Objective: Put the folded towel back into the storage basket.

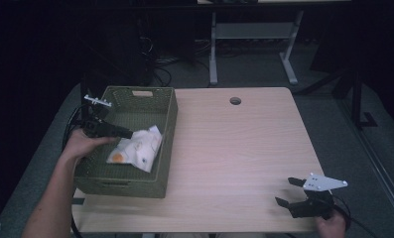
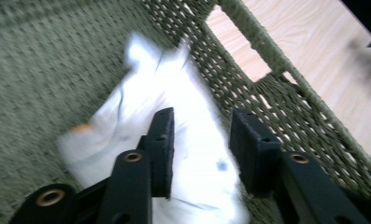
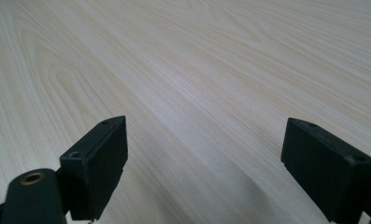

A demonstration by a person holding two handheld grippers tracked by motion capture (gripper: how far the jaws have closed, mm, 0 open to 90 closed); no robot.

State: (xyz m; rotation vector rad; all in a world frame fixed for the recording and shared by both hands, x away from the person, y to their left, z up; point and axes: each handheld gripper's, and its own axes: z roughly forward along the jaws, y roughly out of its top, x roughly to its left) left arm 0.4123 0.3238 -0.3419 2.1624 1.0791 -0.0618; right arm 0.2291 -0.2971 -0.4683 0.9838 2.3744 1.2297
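Observation:
A white plastic packet point(image 1: 139, 148) with orange print lies in the right half of an olive woven basket point(image 1: 168, 130) at the table's left. My left gripper point(image 1: 127, 133) reaches into the basket from the left, its tips at the packet's upper left edge. In the left gripper view the gripper point(image 2: 199, 128) is open, and the blurred packet point(image 2: 174, 79) lies just beyond and under the jaws, next to the basket wall point(image 2: 272, 109). My right gripper point(image 1: 285, 191) rests open near the table's front right corner. In its own view it point(image 3: 204, 140) holds nothing, over bare wood.
The light wooden table point(image 1: 234, 144) has a round cable hole point(image 1: 235, 100) at its back edge. The basket has handle cut-outs point(image 1: 142, 93) in its end walls. Behind the table stand a white desk frame point(image 1: 254, 44) and cables on a dark floor.

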